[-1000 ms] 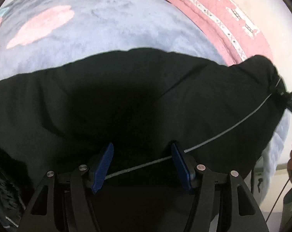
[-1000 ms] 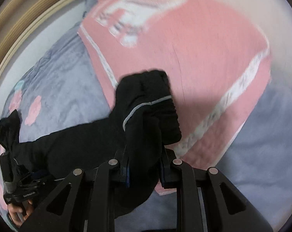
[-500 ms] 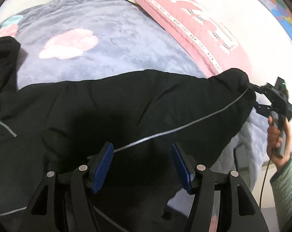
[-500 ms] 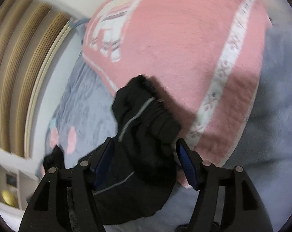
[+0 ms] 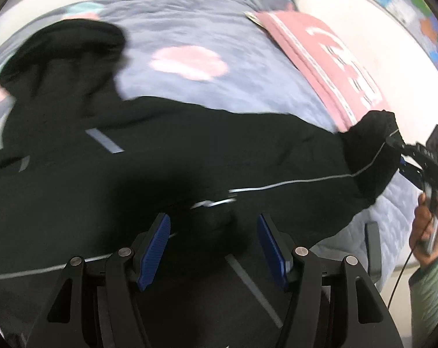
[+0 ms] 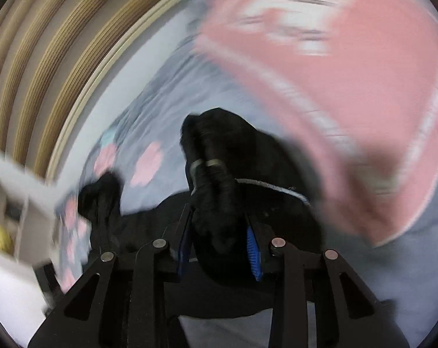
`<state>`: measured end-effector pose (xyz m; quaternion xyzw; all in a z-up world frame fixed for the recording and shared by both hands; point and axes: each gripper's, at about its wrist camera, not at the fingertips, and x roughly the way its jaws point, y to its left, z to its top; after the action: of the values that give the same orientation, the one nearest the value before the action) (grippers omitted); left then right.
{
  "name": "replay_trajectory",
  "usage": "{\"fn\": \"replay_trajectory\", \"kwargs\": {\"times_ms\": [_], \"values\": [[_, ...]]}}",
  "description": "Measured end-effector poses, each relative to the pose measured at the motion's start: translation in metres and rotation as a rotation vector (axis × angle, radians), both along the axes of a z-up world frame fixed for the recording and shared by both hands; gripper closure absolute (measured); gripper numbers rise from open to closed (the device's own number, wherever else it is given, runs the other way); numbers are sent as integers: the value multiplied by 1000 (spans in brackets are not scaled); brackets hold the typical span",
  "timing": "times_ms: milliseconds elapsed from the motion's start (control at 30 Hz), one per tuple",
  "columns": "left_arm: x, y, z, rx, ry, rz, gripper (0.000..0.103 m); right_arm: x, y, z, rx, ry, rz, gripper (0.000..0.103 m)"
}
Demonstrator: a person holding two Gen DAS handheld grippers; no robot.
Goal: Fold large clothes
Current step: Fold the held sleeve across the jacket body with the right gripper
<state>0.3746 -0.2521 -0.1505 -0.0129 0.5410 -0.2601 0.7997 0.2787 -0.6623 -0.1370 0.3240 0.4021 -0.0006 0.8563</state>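
Comparing with half a second ago, the right gripper (image 6: 219,246) is now seen clamped on the cuff of the black garment (image 5: 190,159), stretched along the bed's (image 5: 219,29) near edge, while the left gripper (image 5: 213,243) is held apart above it, so a fold is judged imminent.

Black garment (image 5: 190,156) with thin grey reflective piping, spread lengthwise left to right across the near part of the bed. Ribbed cuff end at the right is bunched and raised off the cover, fabric pulled fairly taut toward it. Far-left end rumpled into a dark heap. Short grey reflective strips show on the left section.
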Motion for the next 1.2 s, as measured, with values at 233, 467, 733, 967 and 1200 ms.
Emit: {"fn": "replay_trajectory", "kwargs": {"times_ms": [233,467,733,967,1200], "values": [[-20,85,25,-8,-48,102,39,33,193,46,-276,-71,273,66],[-40,161,22,-14,-26,204,39,58,361,7,-443,-10,492,66],[-58,211,4,-7,9,281,39,84,442,-103,-623,185,577,55],[-46,202,-3,-59,44,248,39,65,398,-64,-389,121,607,41],[-9,145,-15,-186,105,143,39,7,302,-19,-297,64,430,33]]}}
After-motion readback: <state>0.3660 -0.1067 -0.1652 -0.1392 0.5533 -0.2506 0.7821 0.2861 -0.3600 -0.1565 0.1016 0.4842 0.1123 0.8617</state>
